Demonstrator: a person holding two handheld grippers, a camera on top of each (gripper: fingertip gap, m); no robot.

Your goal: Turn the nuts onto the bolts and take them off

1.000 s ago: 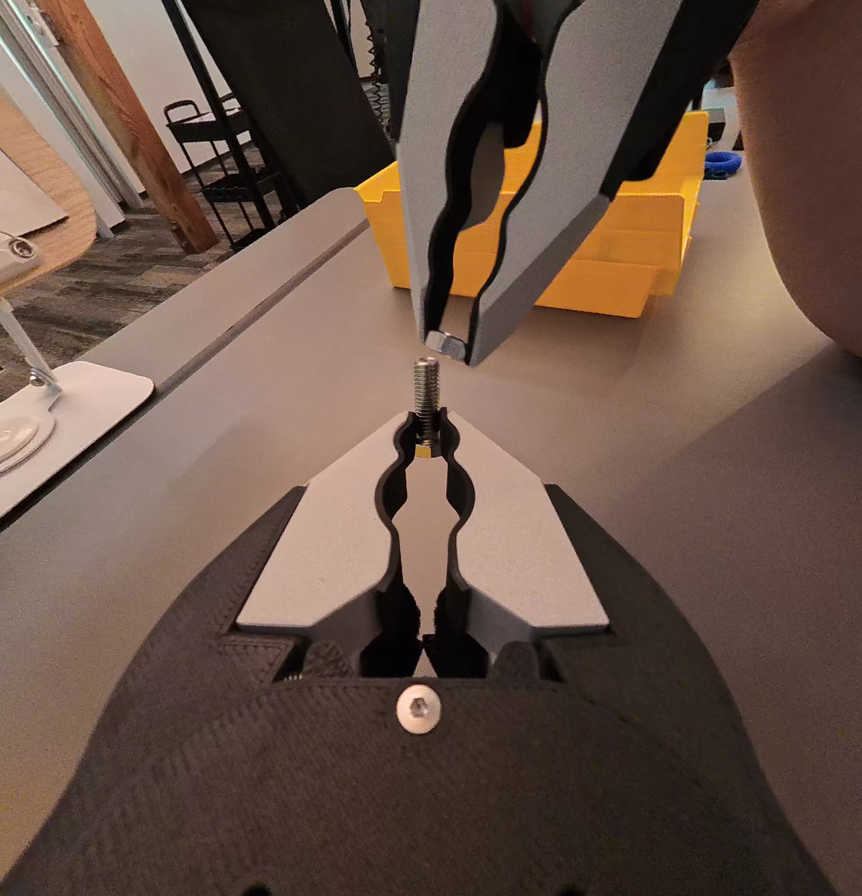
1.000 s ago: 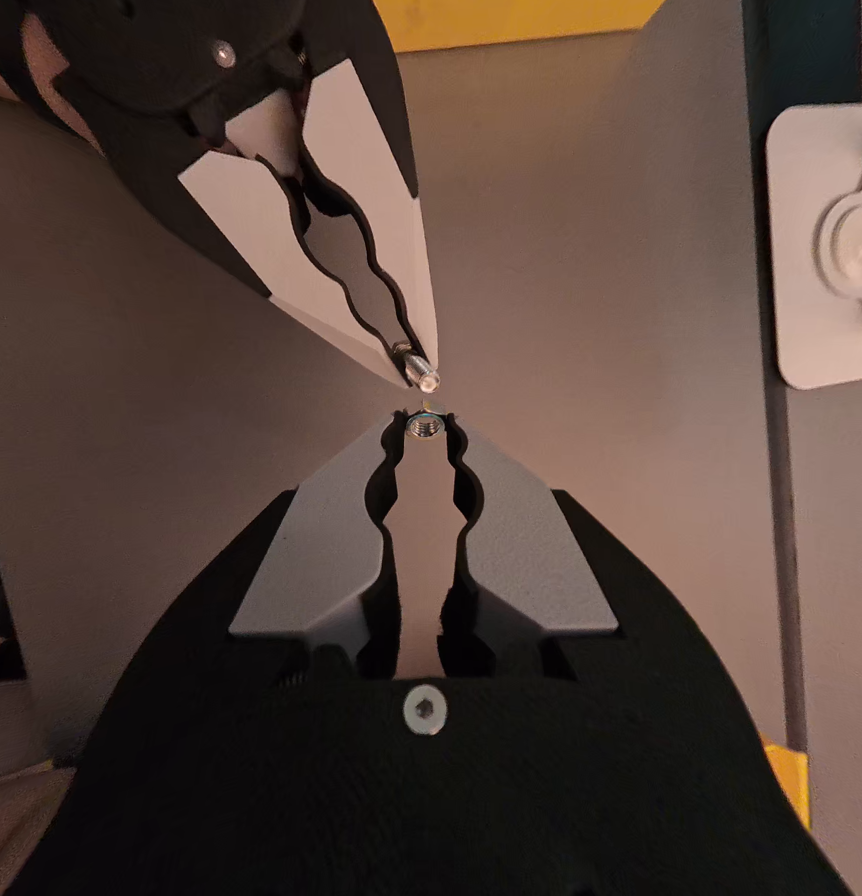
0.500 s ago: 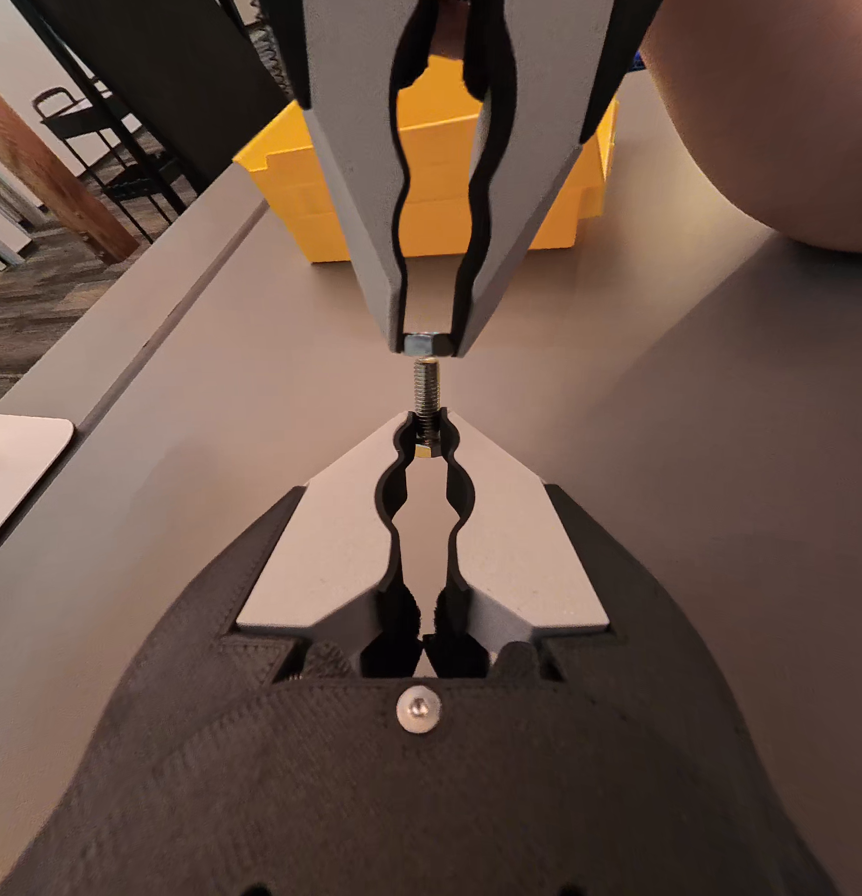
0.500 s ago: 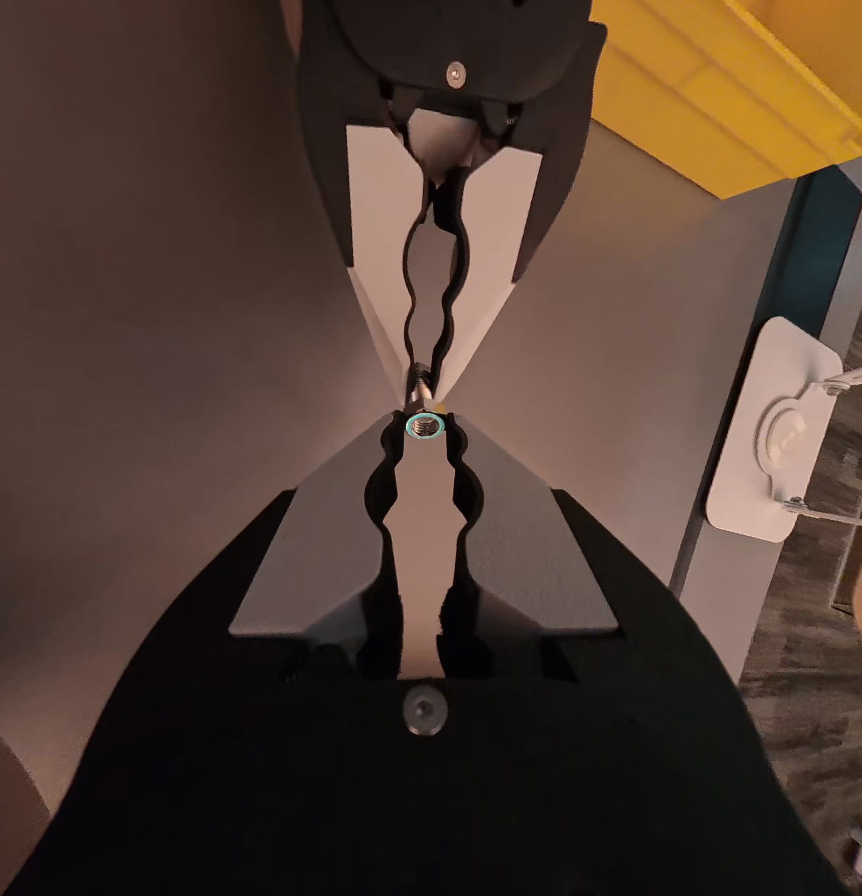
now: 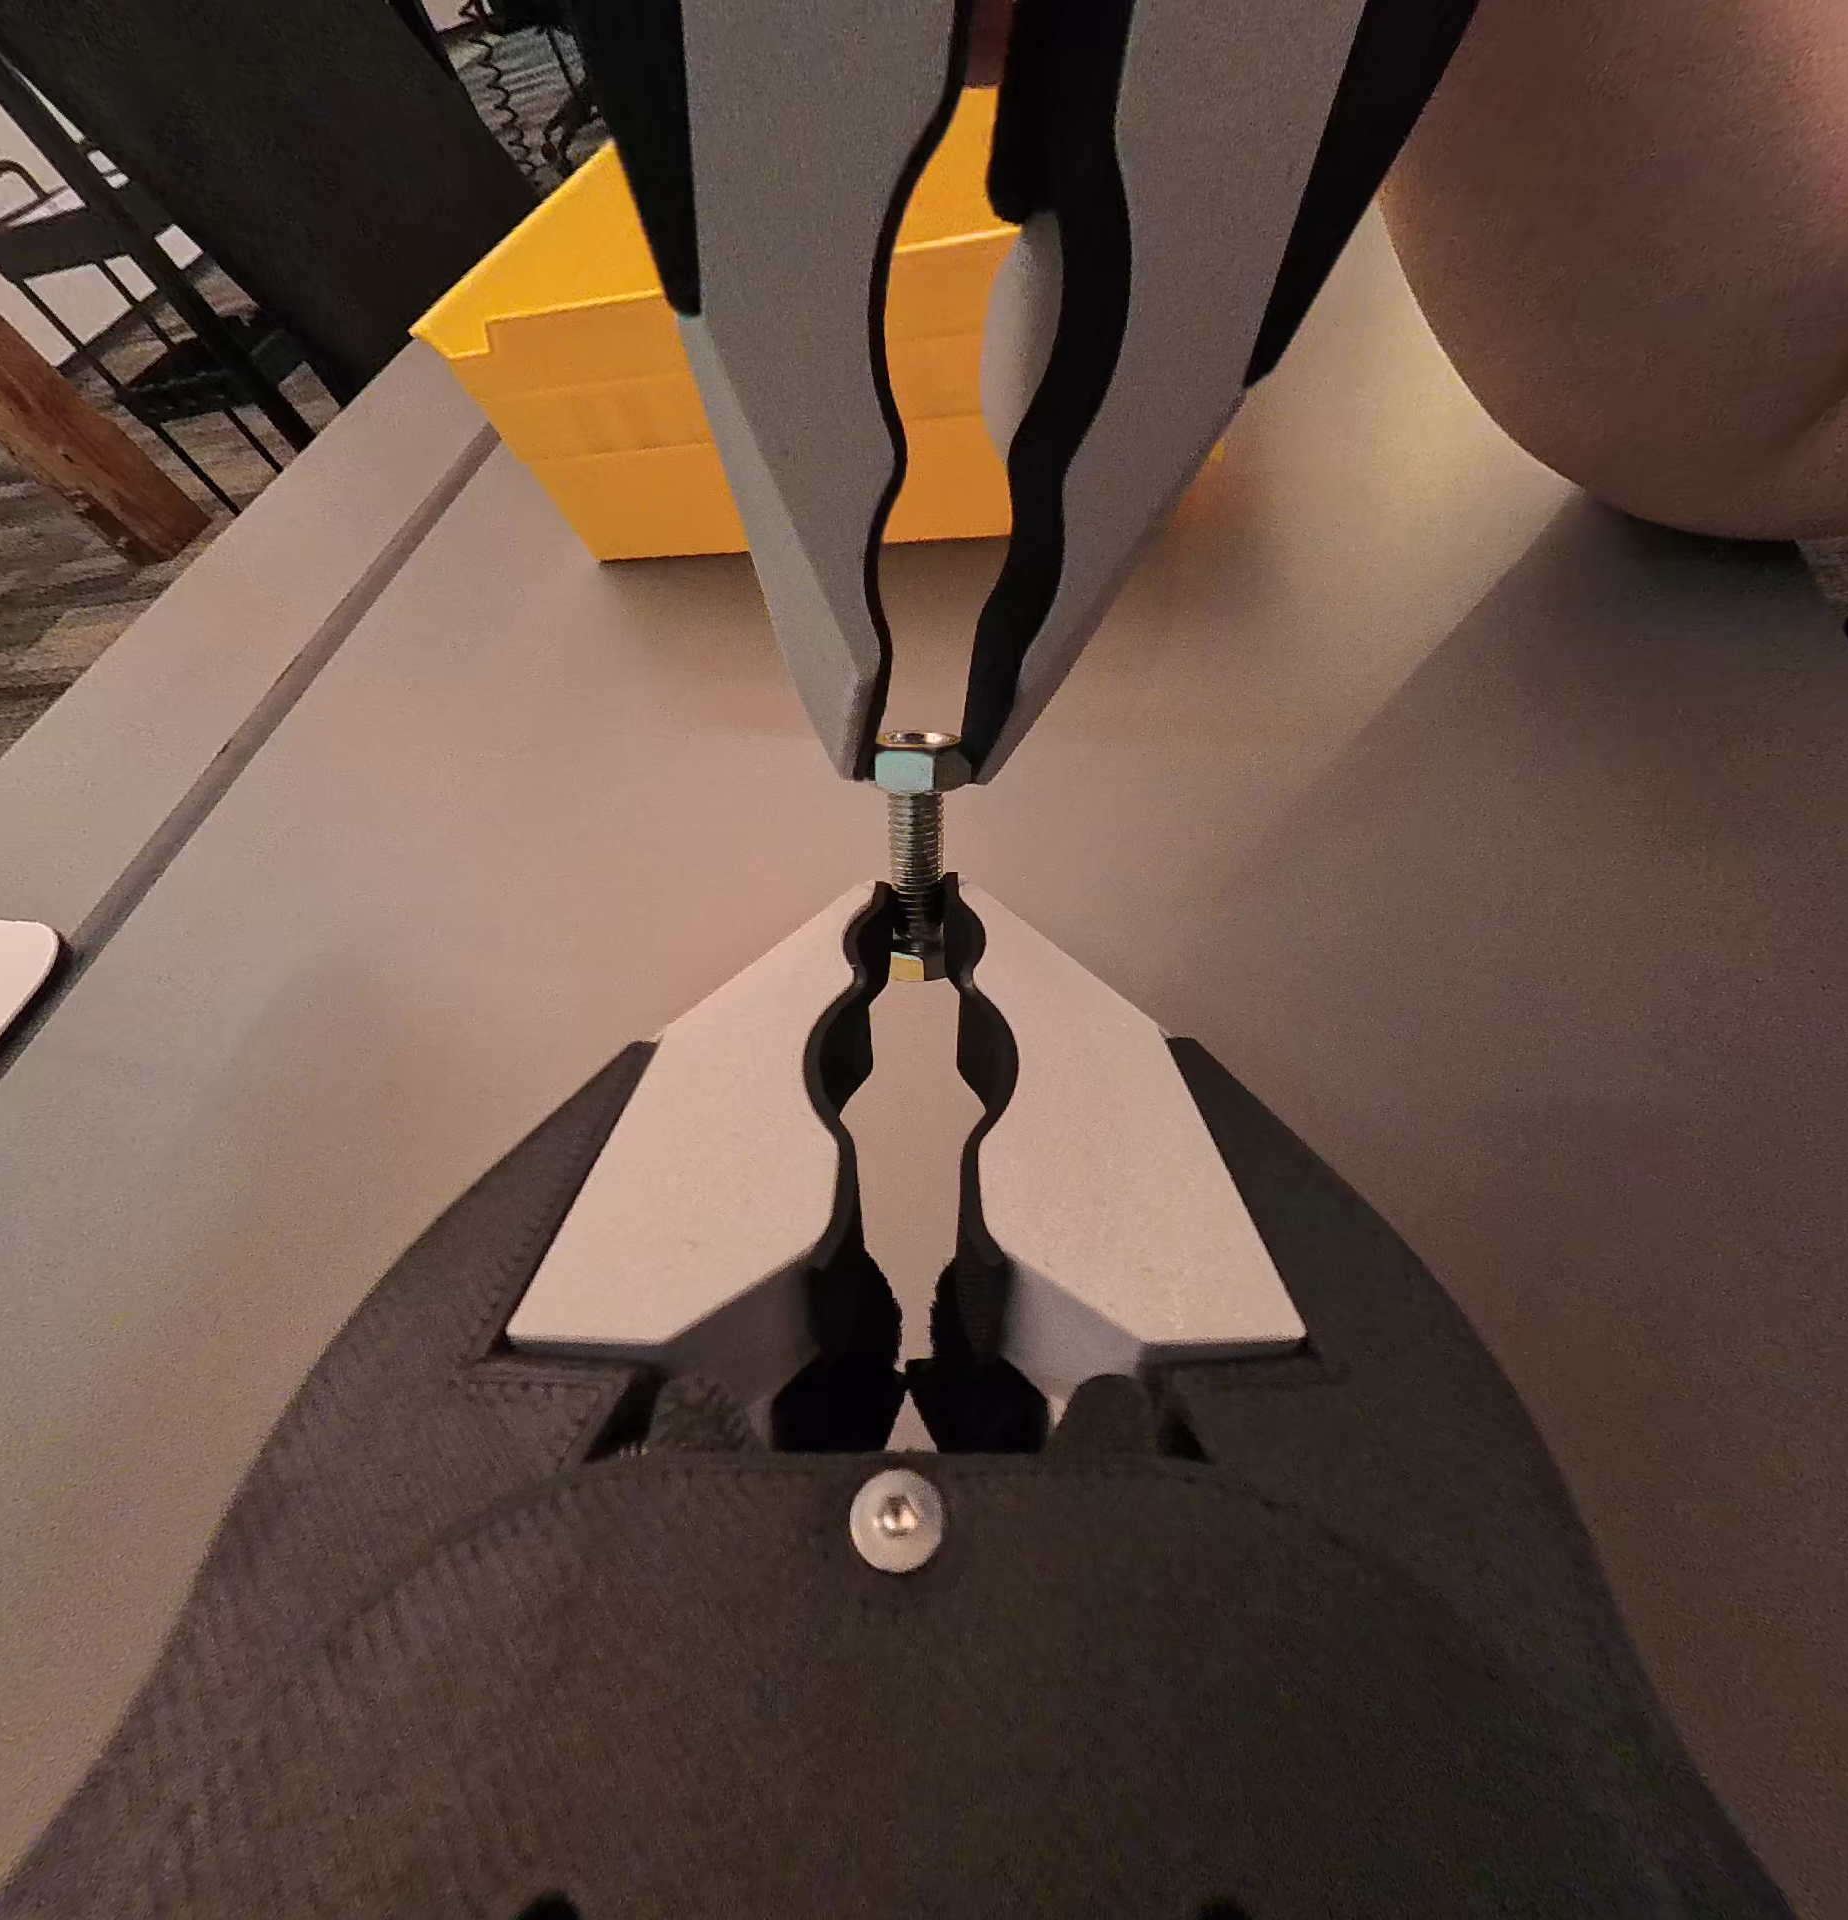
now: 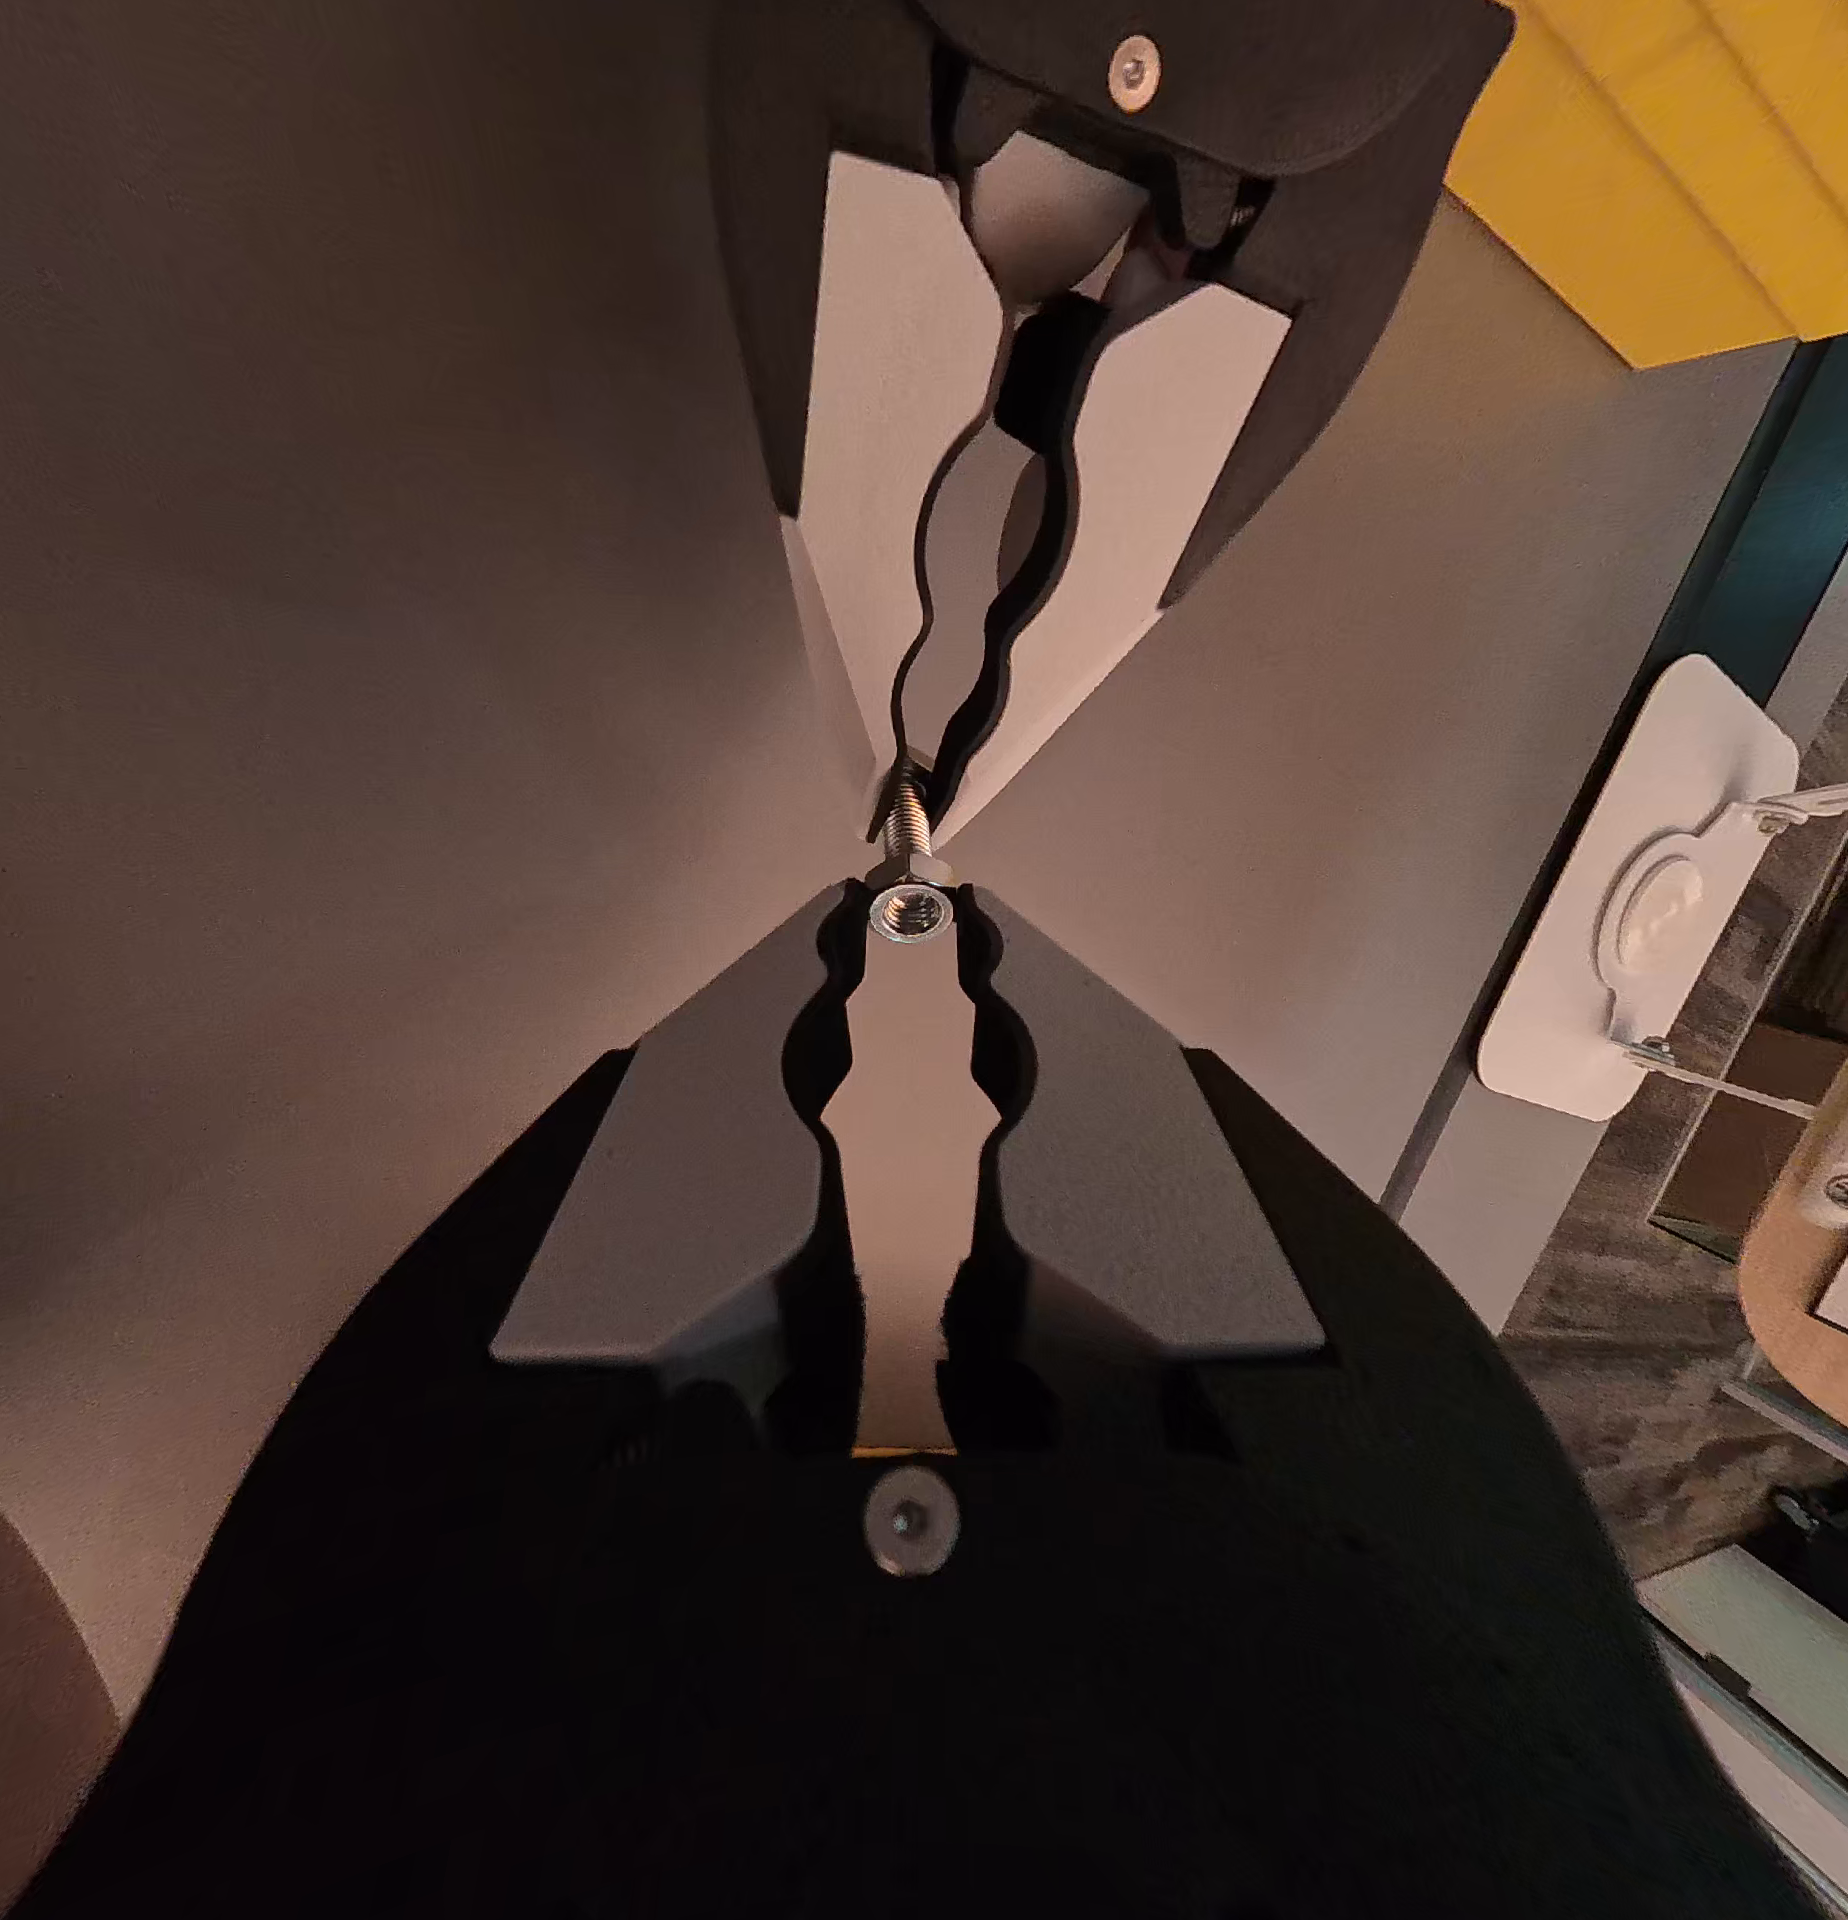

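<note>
My left gripper (image 5: 918, 914) is shut on a small steel bolt (image 5: 912, 847), gripping it by the head end with the threaded shaft pointing away. My right gripper (image 6: 907, 904) is shut on a steel hex nut (image 6: 908, 916). The two grippers meet tip to tip above the grey table (image 5: 380, 831). In the left wrist view the right gripper (image 5: 920, 753) comes down from the top with the nut (image 5: 920, 767) sitting on the tip of the bolt. In the right wrist view the left gripper (image 6: 904, 774) holds the bolt (image 6: 904, 821) just beyond the nut.
A yellow plastic bin (image 5: 629, 416) stands on the table behind the grippers and also shows in the right wrist view (image 6: 1668, 177). A white stand base (image 6: 1626, 894) lies at the table's side. A person's arm (image 5: 1647, 260) is at the upper right. My two grippers' fingertips are within a few centimetres of each other.
The right gripper swung from a tilt into line with the bolt. The nut, a short gap from the bolt's tip a second ago, now sits against the tip.
</note>
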